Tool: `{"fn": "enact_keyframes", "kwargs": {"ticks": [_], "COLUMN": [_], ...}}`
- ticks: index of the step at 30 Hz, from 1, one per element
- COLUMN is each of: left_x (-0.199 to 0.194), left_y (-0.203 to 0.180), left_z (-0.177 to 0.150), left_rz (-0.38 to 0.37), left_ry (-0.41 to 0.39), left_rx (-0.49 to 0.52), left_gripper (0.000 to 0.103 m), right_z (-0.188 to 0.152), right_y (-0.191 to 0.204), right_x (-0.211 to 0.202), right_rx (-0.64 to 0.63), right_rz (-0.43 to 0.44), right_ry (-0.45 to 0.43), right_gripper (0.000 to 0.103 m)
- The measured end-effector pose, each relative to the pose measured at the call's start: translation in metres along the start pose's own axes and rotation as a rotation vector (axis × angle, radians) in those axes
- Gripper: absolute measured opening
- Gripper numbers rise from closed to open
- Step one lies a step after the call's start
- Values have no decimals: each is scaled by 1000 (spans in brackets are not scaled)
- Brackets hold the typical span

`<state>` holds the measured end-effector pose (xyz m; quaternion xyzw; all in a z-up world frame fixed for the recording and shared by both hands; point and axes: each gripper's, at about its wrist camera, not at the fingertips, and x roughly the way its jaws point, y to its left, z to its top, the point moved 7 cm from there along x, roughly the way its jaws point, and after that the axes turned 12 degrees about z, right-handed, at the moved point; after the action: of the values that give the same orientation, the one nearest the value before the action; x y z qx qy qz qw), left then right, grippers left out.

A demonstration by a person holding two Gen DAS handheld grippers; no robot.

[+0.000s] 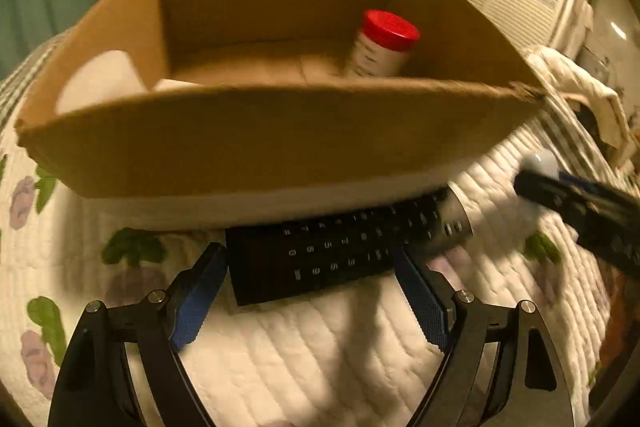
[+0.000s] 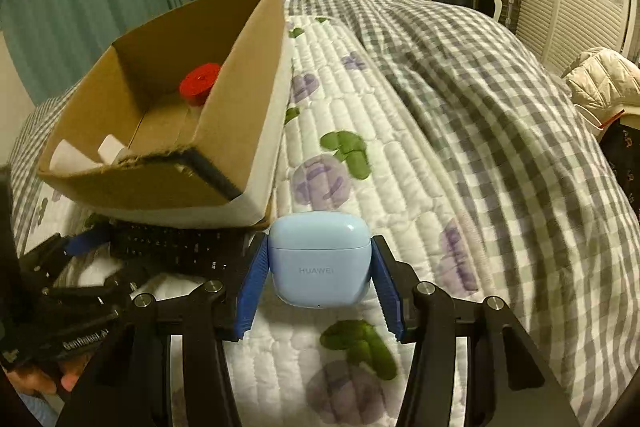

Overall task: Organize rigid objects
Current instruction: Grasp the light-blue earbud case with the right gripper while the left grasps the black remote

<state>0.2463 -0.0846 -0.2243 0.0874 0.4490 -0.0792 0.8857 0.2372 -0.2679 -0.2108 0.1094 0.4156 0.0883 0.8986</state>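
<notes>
The right claw (image 2: 320, 267) is closed on a light blue earbud case (image 2: 319, 259), with both blue pads (image 2: 252, 291) touching its sides. The word "HUAWEI" is printed on the front of the case. It sits just above the white quilt (image 2: 360, 131) w/ purple flowers on the bed, near the corner of the cardboard box (image 2: 224, 131).

The left claw (image 1: 310, 267) is spread open around a black remote (image 1: 340, 247), which lies on the quilt just in front of the box. I cannot tell if the pads touch it. The remote keys show digits 0 to 9, seen upside down.

Inside the box stands a bottle (image 1: 378, 47) w/ red cap; its label is too blurred to read. 2 white things (image 1: 100, 79) lie at the box's other end.

On the left tool, seen from the right cam, white text is only partly readable.
</notes>
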Motion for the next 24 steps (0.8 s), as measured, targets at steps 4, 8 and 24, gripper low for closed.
{"fn": "enact_keyframes", "kwargs": {"ticks": [4, 8, 24], "left_x": [-20, -37, 0], "left_y": [-19, -35, -70], "left_z": [-16, -33, 0], "left_rz": [-76, -84, 100], "left_ry": [7, -7, -54], "left_rx": [72, 205, 347], "left_gripper": [87, 87, 74], "right_z": [-2, 1, -3], "right_y": [-9, -17, -22], "right_x": [-8, -16, -9], "right_rx": [18, 48, 72], "right_rz": [-14, -17, -21], "right_ry": [-10, -22, 2], "right_gripper": [50, 50, 50]}}
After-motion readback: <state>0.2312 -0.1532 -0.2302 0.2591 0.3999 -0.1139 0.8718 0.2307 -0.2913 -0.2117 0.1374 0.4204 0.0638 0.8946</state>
